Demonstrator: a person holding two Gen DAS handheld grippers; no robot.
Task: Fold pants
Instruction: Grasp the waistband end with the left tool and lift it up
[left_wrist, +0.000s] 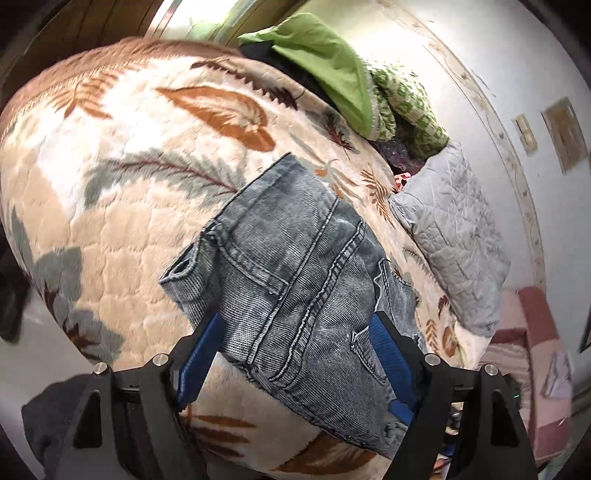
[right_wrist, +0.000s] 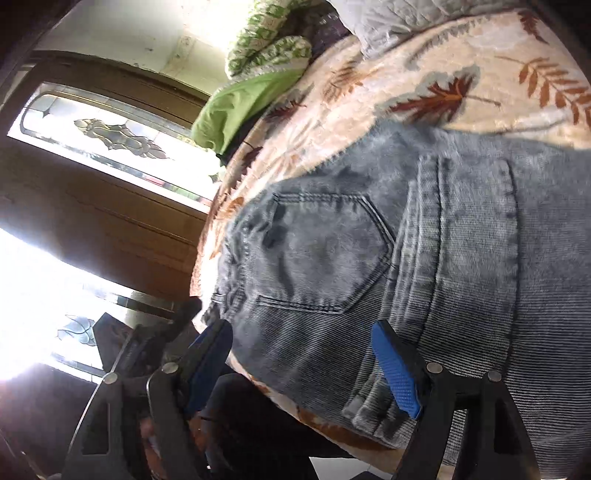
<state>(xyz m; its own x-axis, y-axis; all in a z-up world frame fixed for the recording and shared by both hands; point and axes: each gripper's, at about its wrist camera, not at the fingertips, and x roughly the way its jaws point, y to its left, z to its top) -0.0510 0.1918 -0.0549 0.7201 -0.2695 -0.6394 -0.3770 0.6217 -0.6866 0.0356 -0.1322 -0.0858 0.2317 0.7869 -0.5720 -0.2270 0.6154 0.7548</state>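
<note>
Bed (left_wrist: 110, 206) under a leaf-print blanket carries the pants (left_wrist: 295, 273), faded grey-blue denim folded into a compact stack, back pocket up; left hand-held gripper (left_wrist: 295, 354) and right hand-held gripper (right_wrist: 303, 365) hover released over them

We hold our left gripper (left_wrist: 295, 338) pointed downward at a slant, its two blue-padded fingers (left_wrist: 199, 354) spread wide with nothing pinched between the pads. Our right gripper (right_wrist: 303, 345) slants down the same way, jaws equally wide, one blue pad (right_wrist: 397, 373) facing the lens, the other finger (right_wrist: 208, 358) in shadow. Neither pair of pads presses on anything.
</note>
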